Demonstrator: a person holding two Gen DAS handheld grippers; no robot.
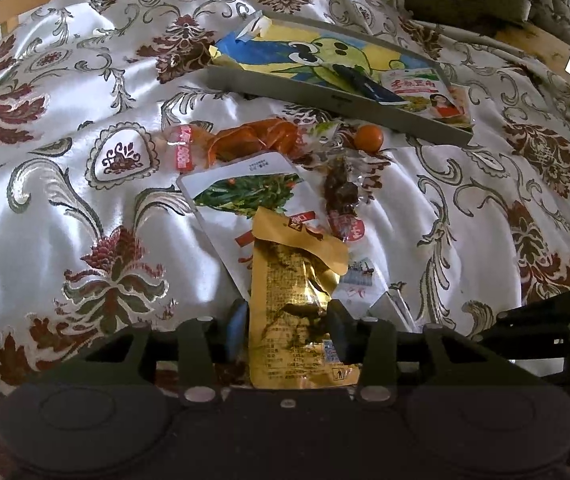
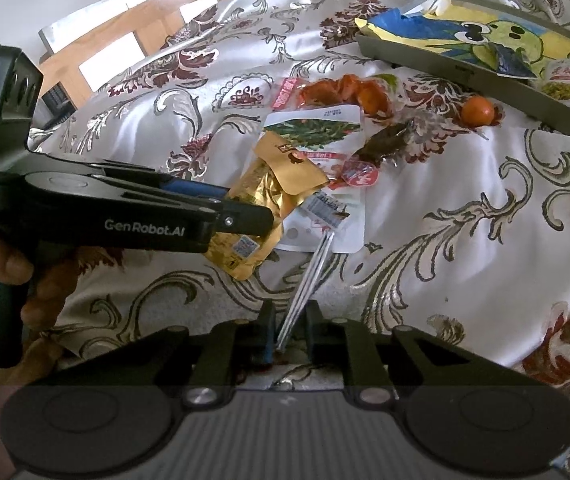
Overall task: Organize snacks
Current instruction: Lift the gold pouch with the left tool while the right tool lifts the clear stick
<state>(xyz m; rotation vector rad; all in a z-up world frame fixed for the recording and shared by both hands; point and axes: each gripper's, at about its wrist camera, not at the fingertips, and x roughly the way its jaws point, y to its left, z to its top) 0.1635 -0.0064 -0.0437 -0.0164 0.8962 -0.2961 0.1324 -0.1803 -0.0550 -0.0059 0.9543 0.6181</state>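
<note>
Gold foil pouch (image 1: 293,304) is sitting between the left gripper (image 1: 287,320) fingers, pads pressing both its sides w/ a mid-width gap; its top flap is drooping onto a white packet w/ green veg picture (image 1: 245,196). From the right wrist view, a person's hand (image 2: 13,276) is gripping the left tool's handle. Right gripper (image 2: 289,322) is standing narrow, its pads closing on a thin clear-silver strip wrapper (image 2: 313,268) that is running up toward the white packet's lower edge. All of this is lying on a shiny white bedspread w/ red-brown floral print (image 1: 65,208). Just beyond the white packet, an orange dried-fruit bag (image 1: 253,140), a dark snack in clear wrap (image 1: 341,192) and a small orange round fruit (image 1: 369,137) are lying close together. Farther back, a grey tray (image 1: 325,98) is holding a yellow-blue cartoon bag (image 1: 305,54), a dark sachet (image 1: 361,80) and a snack pkt w/ red lettering (image 1: 425,92). Wooden bed frame (image 2: 145,28) is showing at the far edge.
</note>
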